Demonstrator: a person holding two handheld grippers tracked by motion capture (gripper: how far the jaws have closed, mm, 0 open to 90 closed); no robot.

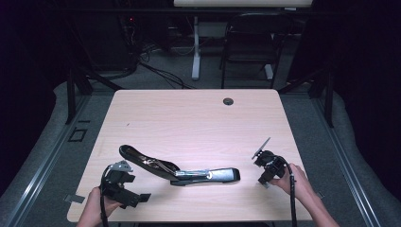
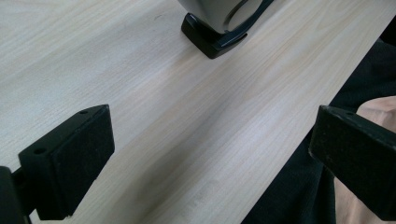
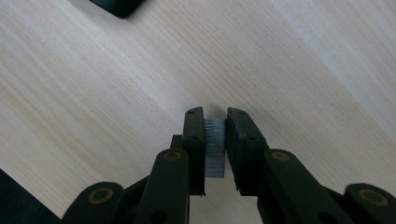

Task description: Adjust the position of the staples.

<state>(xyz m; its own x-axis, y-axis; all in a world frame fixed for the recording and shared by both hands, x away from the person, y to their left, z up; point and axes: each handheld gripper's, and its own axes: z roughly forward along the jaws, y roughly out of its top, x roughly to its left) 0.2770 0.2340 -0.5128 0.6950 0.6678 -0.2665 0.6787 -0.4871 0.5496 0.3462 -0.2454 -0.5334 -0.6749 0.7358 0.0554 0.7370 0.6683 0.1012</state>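
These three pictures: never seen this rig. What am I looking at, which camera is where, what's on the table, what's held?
There is no robot here. A person sits at a table and holds a hand-operated two-jaw gripper in each hand.

The high view comes from a fixed camera above the person's side. It shows the left gripper, the right gripper, and an opened black stapler lying between them.

The other two pictures come from cameras riding on the grippers, looking along their jaws. In the left gripper view the left gripper is wide open and empty, with one end of the stapler ahead. In the right gripper view the right gripper is shut on a small grey strip, possibly staples.
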